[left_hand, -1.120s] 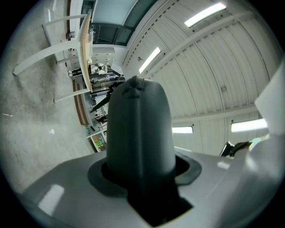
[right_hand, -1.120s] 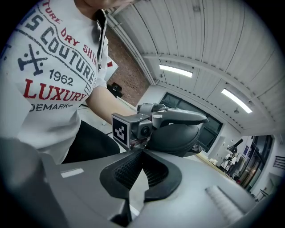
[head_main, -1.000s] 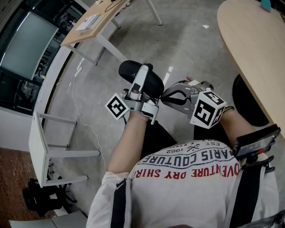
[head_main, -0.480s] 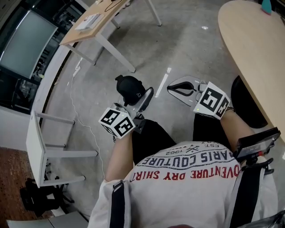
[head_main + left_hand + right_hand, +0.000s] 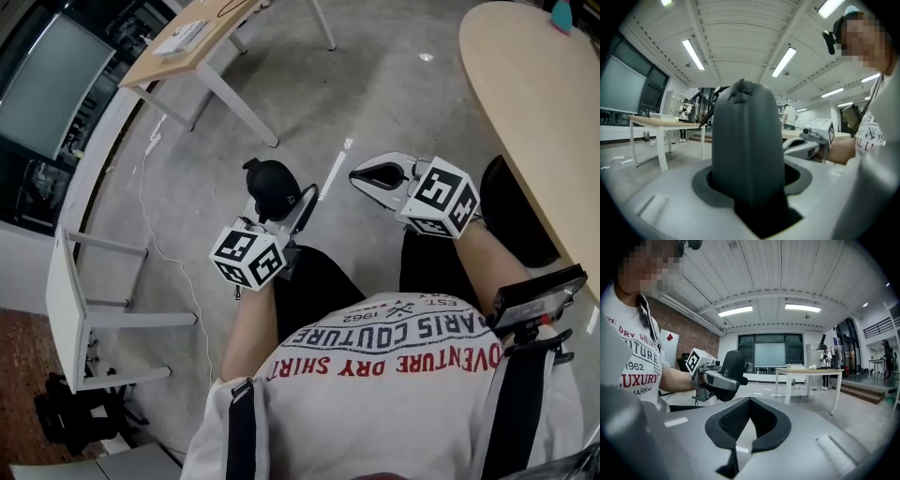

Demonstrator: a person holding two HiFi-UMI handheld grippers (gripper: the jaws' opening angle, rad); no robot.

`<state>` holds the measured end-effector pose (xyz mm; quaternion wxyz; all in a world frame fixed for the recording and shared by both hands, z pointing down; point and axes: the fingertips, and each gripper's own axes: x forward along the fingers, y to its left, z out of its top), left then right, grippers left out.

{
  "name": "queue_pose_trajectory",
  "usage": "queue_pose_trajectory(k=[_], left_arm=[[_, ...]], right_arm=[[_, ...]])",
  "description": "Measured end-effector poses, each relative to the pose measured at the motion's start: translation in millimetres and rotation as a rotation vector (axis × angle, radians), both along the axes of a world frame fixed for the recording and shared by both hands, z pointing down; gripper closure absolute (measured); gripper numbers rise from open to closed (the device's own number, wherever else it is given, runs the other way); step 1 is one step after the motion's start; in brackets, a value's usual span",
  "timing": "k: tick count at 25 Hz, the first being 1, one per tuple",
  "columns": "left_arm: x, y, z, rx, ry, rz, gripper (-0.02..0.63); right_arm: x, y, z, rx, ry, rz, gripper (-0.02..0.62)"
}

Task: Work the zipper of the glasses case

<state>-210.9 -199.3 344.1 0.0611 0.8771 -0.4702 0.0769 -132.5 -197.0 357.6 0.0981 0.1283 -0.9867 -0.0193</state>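
Note:
The black glasses case [image 5: 271, 186] is clamped in my left gripper [image 5: 294, 202] in front of the person's knees, and that gripper is shut on it. In the left gripper view the case [image 5: 747, 136] stands on end between the jaws, its zipper [image 5: 741, 87] running over the top. My right gripper [image 5: 360, 176] hangs a hand's width to the right of the case and does not touch it. Its jaws have just eased apart a trace, but the tips [image 5: 746, 401] still look together, with nothing between them. The right gripper view also shows the case [image 5: 730, 375] off to the left.
A rounded wooden table [image 5: 539, 89] fills the right side, with a dark round base [image 5: 514, 214] under it. A desk on white legs [image 5: 192, 42] stands at the back left, and a white frame [image 5: 70, 300] at the left. A thin cable [image 5: 167, 246] trails over the concrete floor.
The two grippers have drawn apart: the right one left the case's end and moved right. The left one rolled and sank, so the case went from lying broadside to standing edge-on.

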Motion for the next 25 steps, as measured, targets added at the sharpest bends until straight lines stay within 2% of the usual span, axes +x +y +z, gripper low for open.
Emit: queue_pose_trajectory(k=[14,25], left_arm=[[13.4,3.5,4.3,-0.011,-0.002,0.033,0.357],[8.4,12.1,-2.5,-0.019,0.005,0.032,0.357]], right_arm=[[-2.6,1.7,-3.0,0.014,0.001,-0.004,0.597],[-14.2,7.8,-10.6,0.017,-0.003,-0.027,0.597]])
